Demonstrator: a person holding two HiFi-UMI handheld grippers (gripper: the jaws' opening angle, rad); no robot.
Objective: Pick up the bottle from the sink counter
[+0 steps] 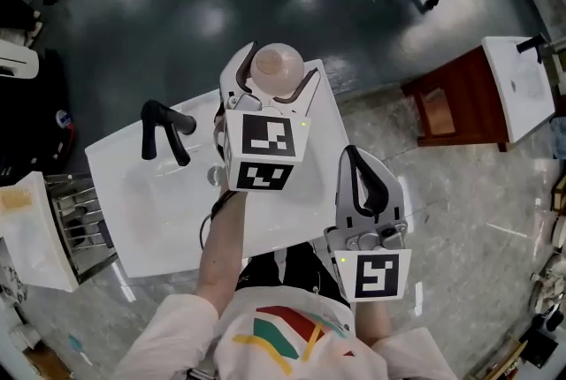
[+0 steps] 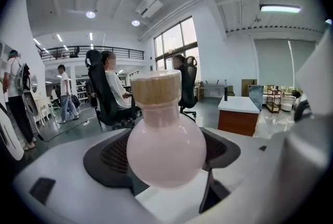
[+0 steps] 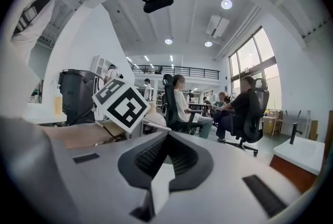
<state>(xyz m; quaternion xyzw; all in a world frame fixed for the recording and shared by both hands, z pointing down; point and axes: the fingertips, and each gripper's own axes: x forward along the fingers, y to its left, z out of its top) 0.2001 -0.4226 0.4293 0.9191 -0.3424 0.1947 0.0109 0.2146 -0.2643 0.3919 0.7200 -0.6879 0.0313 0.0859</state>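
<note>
Pink round bottle point(image 2: 165, 145), wooden cap, clamped in my left tool point(image 1: 272, 83), held above the counter's point(image 1: 133, 193) far edge | my right tool point(image 3: 165, 151) had jaws together, empty, by the counter's right edge.

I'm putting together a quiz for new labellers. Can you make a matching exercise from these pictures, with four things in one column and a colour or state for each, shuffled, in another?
Things:
1. bottle
2. faucet
3. right gripper
4. stopper

States:
A. black, standing on the white counter
B. jaws together, nothing in them
C. pale pink, held in the left gripper
D. tan, on top of the bottle

Pairs: 1-C; 2-A; 3-B; 4-D
</note>
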